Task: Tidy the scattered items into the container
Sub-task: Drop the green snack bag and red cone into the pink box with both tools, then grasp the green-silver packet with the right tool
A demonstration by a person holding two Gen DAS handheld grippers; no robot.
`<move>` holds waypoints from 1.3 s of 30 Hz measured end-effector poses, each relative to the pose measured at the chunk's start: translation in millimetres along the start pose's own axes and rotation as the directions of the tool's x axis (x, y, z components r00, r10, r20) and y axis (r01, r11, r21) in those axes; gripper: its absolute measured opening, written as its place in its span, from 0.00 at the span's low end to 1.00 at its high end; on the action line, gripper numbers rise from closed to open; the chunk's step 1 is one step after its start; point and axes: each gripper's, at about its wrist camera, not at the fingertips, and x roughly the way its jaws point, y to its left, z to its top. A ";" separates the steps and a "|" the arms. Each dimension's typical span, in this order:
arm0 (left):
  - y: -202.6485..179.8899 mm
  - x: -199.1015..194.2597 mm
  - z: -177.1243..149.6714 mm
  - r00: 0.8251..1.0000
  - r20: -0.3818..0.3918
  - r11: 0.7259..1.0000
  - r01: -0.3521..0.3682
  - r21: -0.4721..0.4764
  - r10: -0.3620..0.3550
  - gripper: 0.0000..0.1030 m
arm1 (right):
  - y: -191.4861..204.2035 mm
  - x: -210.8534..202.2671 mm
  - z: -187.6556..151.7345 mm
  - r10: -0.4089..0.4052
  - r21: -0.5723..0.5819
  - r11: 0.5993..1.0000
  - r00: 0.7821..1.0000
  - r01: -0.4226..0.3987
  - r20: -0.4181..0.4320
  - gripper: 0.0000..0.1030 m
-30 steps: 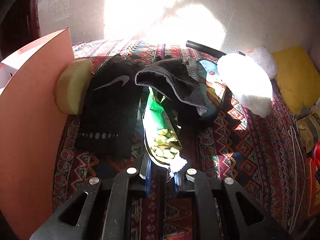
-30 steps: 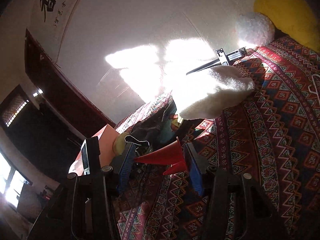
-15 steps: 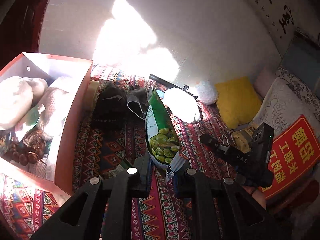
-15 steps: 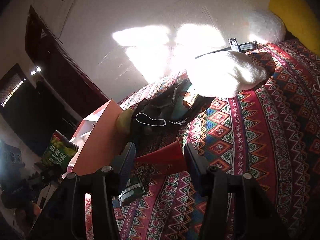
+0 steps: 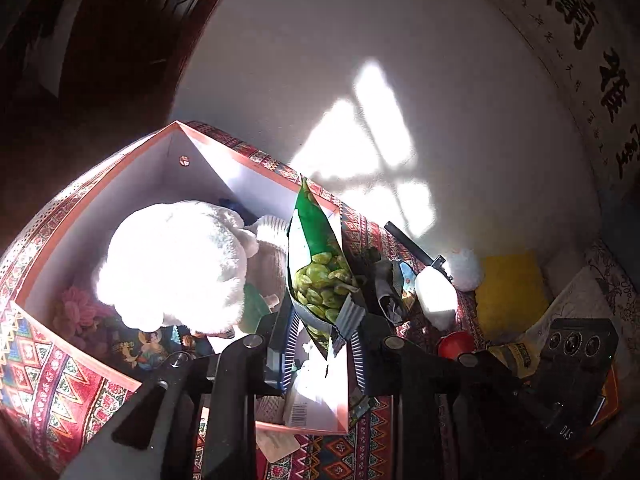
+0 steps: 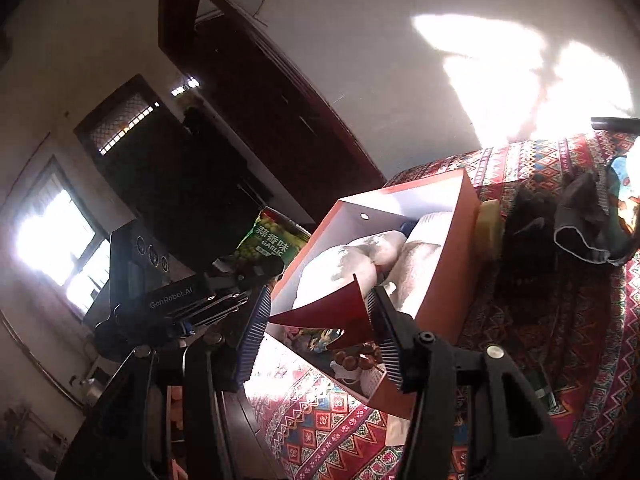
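An orange box (image 5: 240, 160) with white inner walls sits on the patterned bedspread, holding a white plush toy (image 5: 172, 264) and other small items. My left gripper (image 5: 322, 344) hangs over the box's near corner. Its jaws are opening, and a green snack bag of peas (image 5: 316, 276) stands loosely between them. That bag (image 6: 272, 244) shows in the right wrist view too. My right gripper (image 6: 320, 320) is above the box (image 6: 456, 260). A red folded sheet (image 6: 340, 308) spans its jaws from pad to pad as they open.
A black cap (image 6: 528, 240), a dark cloth (image 6: 580, 220) and a yellow round pad (image 6: 490, 224) lie on the bedspread beside the box. Further off are a white fluffy item (image 5: 436, 296), a black rod (image 5: 412, 244) and a yellow cushion (image 5: 508, 292). A wall runs behind.
Both grippers swung from the bedspread to above the orange box, carrying the snack bag and the red sheet. The left jaws have spread, and the bag now sits loose between them.
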 end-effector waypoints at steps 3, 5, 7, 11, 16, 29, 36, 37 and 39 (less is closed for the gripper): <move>18.3 -5.6 -0.6 0.998 0.017 0.997 -0.058 -0.055 0.059 0.79 | 11.6 19.6 0.2 -0.091 -0.014 0.996 0.996 0.091 0.026 0.95; 19.7 -12.0 -1.2 0.999 0.025 0.998 -0.034 -0.049 0.036 0.80 | 10.6 16.1 -1.6 -0.086 -0.003 0.996 0.995 0.086 0.053 0.95; 20.5 -17.0 -2.5 0.999 0.033 0.999 -0.011 -0.050 0.013 0.81 | 4.3 8.8 -3.7 -0.090 0.020 0.996 0.994 0.089 0.063 0.95; 21.1 -21.1 -8.1 0.999 0.041 0.998 -0.012 -0.068 0.015 0.81 | -15.1 -16.2 -7.0 -0.123 0.053 0.991 0.990 0.119 0.063 0.95; 4.8 -14.8 -17.6 1.000 0.031 0.999 0.001 -0.044 0.000 0.81 | -47.8 -38.3 -27.7 -0.228 0.023 0.973 0.974 0.228 0.004 0.95; -86.0 67.1 -83.5 0.981 -0.113 0.951 -0.120 0.284 0.158 0.81 | -136.2 6.1 -111.6 -0.428 -0.120 0.904 0.868 0.411 -0.251 0.96; -107.5 91.6 -101.9 0.966 -0.106 0.915 -0.185 0.359 0.237 0.81 | -139.0 37.9 -126.9 -0.482 -0.261 0.869 0.840 0.421 -0.248 0.95; -107.7 94.0 -101.1 0.966 -0.103 0.917 -0.189 0.351 0.239 0.81 | -138.4 37.9 -127.2 -0.489 -0.284 0.862 0.838 0.421 -0.243 0.86; -111.3 97.3 -100.5 0.965 -0.086 0.916 -0.206 0.344 0.250 0.81 | -140.4 31.8 -123.0 -0.488 -0.289 0.861 0.837 0.417 -0.246 0.49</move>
